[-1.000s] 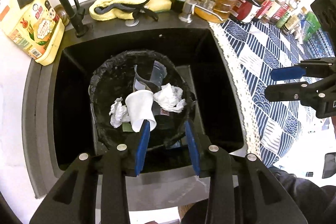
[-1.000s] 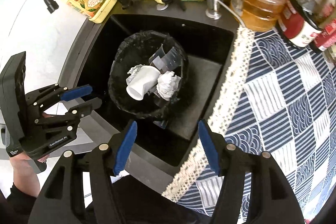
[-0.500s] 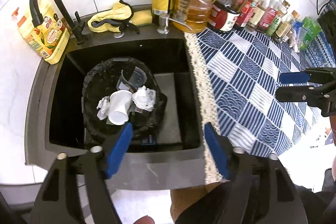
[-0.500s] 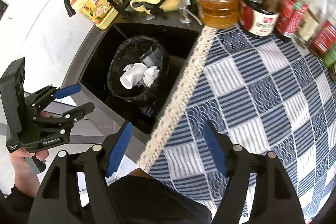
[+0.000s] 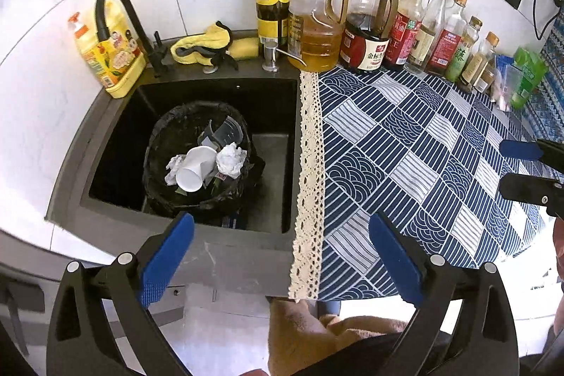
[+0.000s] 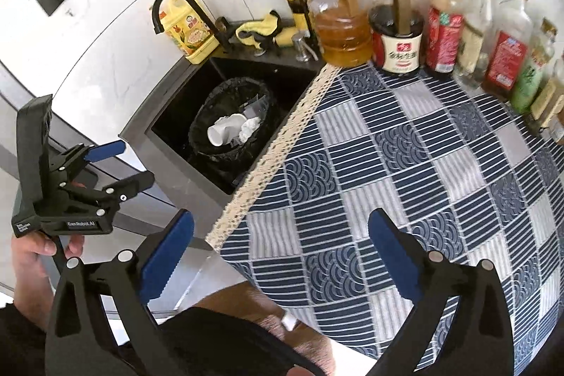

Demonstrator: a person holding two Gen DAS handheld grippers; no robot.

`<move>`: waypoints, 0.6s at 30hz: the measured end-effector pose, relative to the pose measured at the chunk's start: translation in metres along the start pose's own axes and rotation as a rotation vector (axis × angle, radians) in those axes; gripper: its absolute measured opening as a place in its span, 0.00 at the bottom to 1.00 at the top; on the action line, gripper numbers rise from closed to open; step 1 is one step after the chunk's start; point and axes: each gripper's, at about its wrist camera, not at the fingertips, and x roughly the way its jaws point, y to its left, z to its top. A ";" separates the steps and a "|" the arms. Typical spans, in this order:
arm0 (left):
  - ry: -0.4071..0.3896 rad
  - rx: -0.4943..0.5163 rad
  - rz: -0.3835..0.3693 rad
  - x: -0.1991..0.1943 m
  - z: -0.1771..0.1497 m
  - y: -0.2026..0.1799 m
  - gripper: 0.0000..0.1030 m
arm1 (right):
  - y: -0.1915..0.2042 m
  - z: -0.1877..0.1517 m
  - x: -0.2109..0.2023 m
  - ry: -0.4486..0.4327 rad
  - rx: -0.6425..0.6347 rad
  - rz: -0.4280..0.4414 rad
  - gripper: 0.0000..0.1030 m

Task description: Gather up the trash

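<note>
Left wrist view: I hold left gripper [image 5: 281, 245] and right gripper [image 6: 281, 247] w/ jaws wide, empty. Trash in bin [image 5: 165, 129], in sink [image 5: 116, 115]: paper cup [image 5: 195, 168], tissue wads [image 5: 231, 160]. Light, crushable; pinch cup rim gently.

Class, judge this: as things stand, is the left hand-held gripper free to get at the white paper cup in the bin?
Probably yes: the left hand-held gripper is open and empty, and the white paper cup lies uncovered on top of the bin.

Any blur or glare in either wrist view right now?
Left wrist: sharp, heavy fisheye bending of the tablecloth, sink interior dark. Right wrist: motion blur on the bottles at top; white cup in the bin still readable.
</note>
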 end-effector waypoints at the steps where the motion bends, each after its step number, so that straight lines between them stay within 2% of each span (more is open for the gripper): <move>1: 0.008 -0.011 0.005 -0.001 -0.004 -0.003 0.94 | -0.004 -0.005 -0.004 -0.015 0.005 0.001 0.95; 8: -0.008 -0.050 -0.011 -0.006 -0.026 -0.018 0.94 | -0.021 -0.031 -0.026 -0.119 0.013 -0.037 0.95; 12: -0.002 -0.061 -0.037 -0.004 -0.033 -0.021 0.94 | -0.030 -0.043 -0.026 -0.121 0.042 -0.051 0.95; 18: -0.004 -0.026 -0.019 0.000 -0.041 -0.028 0.94 | -0.031 -0.053 -0.022 -0.125 0.062 -0.083 0.95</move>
